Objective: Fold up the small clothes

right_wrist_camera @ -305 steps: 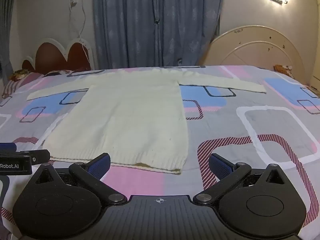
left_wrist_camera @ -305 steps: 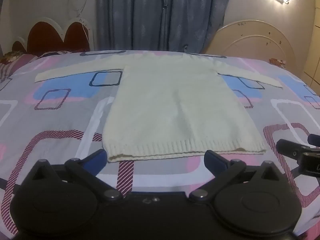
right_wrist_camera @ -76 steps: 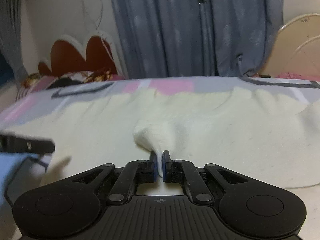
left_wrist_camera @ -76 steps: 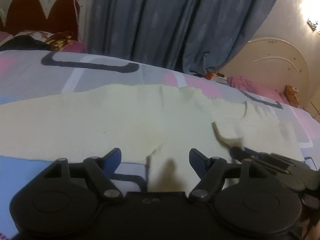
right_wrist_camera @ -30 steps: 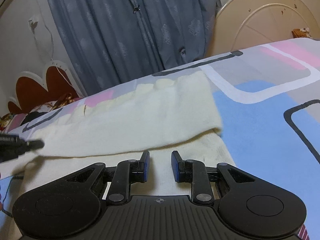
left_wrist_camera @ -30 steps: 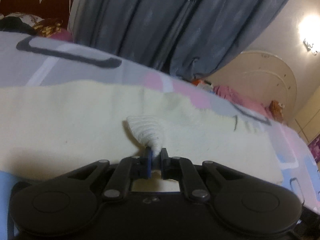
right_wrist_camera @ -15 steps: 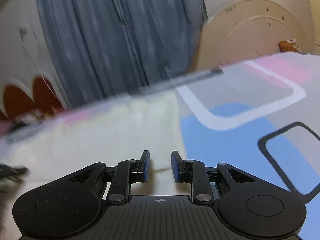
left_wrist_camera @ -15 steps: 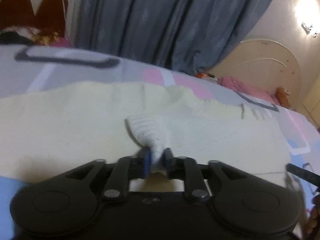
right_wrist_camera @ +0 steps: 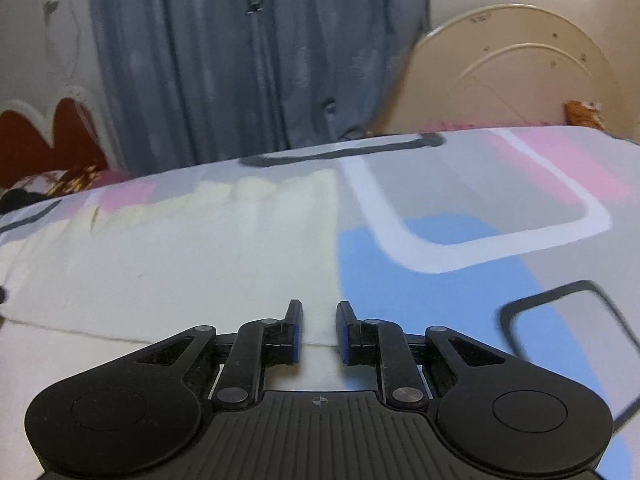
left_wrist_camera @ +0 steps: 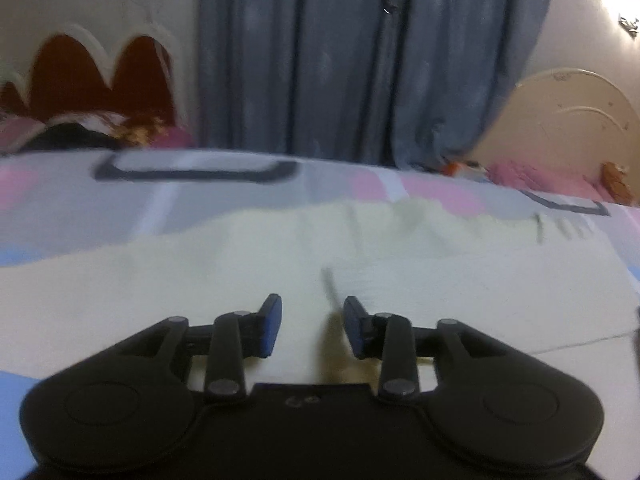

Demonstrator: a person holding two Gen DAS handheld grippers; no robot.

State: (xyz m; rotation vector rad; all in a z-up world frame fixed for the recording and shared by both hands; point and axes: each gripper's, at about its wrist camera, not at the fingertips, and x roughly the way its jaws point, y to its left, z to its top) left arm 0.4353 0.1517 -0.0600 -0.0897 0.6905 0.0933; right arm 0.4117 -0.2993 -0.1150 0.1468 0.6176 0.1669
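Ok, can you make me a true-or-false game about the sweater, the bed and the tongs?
1. The cream sweater lies on the patterned bedspread. True.
2. The left tongs are pinching a bunch of sweater. False: the jaws are opening, with nothing pressed between them.
3. The curtain behind the bed is blue-grey. True.
4. The right tongs are lifting the sweater up. False: they hold nothing; the sweater lies flat beneath.
5. The bedspread is plain white. False: it has grey, pink and blue shapes.
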